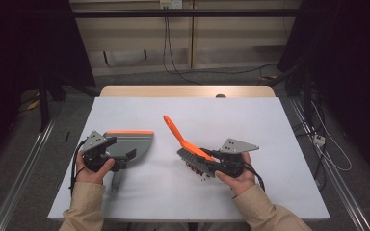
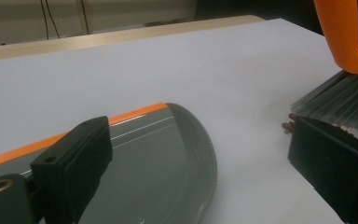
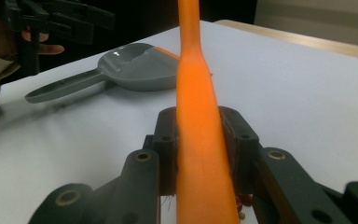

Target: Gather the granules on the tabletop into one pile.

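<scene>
From the high view, the right gripper [image 1: 211, 162] clamps the orange brush [image 1: 185, 142] near its head, handle slanting up and away toward the table [image 1: 270, 125] middle, grey bristles just over small dark red beads [image 1: 195, 169]. The grey dustpan [image 1: 131, 143] lies to the left with the left gripper [image 1: 120, 156] over it.

In the left gripper view, the jaws stand wide apart above the dustpan [image 2: 168, 154], touching nothing; the brush bristles [image 2: 340, 100] hang near the far jaw.

In the right gripper view, the jaws press both sides of the brush handle [image 3: 198, 135]; the dustpan [image 3: 135, 70] lies beyond, well apart.
</scene>
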Tool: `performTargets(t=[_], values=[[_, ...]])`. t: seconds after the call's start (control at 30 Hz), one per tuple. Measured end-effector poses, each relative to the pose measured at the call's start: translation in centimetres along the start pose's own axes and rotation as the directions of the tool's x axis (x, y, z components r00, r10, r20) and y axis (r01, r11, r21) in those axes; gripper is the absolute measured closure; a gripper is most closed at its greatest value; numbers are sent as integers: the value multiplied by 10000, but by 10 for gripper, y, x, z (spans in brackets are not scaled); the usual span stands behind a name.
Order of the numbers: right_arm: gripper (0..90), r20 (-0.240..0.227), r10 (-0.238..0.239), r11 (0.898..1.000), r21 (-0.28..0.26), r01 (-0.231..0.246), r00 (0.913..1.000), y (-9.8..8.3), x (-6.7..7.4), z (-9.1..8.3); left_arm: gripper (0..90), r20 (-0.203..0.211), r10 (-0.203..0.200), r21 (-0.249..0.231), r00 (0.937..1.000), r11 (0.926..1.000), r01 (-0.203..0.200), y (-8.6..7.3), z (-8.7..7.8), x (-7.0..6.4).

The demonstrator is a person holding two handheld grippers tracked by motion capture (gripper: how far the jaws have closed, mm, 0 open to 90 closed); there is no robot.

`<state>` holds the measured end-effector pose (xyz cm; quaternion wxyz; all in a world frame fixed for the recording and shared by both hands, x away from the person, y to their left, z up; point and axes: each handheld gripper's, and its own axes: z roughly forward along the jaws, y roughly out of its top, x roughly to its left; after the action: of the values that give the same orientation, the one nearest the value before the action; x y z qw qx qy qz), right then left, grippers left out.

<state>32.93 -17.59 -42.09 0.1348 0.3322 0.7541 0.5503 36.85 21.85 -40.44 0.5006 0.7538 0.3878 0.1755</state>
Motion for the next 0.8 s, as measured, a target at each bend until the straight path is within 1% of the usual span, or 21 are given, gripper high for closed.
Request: performTargets(t=[0.03, 0.1, 0.13, 0.2, 0.33, 0.43, 0.47, 0.53, 0.6, 0.7, 0.8], values=[[707, -6, 18, 10000, 34, -18, 10000, 0, -1, -1, 60, 0, -3, 24, 10000, 10000, 3, 0, 0, 0], [707, -198, 28, 10000, -39, -29, 9998, -2, -3, -2, 60, 2, -47, 0, 10000, 10000, 47, 0, 1, -1], [707, -197, 19, 10000, -68, -20, 9998, -2, -2, -2, 60, -14, -80, 0, 10000, 10000, 80, -1, 1, -1], [707, -99, 147, 9998, -148, -149, 9998, -6, 1, -2, 60, -12, -62, 11, 10000, 10000, 62, -1, 1, -1], [707, 392, 351, 9987, -376, -336, 9986, -18, 15, 4, 60, -7, -25, 7, 10000, 10000, 25, -1, 1, -2], [708, 666, 163, 9991, -398, -136, 9976, -21, 25, 12, 60, 16, -4, 10, 10000, 10000, 4, 0, 1, -2], [707, 663, -41, 9992, -390, 67, 9978, -21, 28, 15, 60, 4, 5, 19, 10000, 10000, -5, 0, 1, -2], [707, 823, -569, 9980, -243, 591, 9950, -22, 31, 22, 60, 4, -15, -14, 10000, 10000, 15, 0, 0, -2], [708, 969, -718, 9972, -157, 736, 9927, -22, 29, 28, 60, 7, 4, -1, 10000, 10000, -4, 0, 0, -2], [708, 1114, -670, 9971, -283, 705, 9915, -18, 23, 35, 60, 11, -8, -4, 10000, 10000, 8, 0, 1, -1], [708, 1086, -624, 9970, -387, 669, 9921, -13, 18, 41, 61, -6, -35, -7, 10000, 10000, 35, 0, 1, 0]])
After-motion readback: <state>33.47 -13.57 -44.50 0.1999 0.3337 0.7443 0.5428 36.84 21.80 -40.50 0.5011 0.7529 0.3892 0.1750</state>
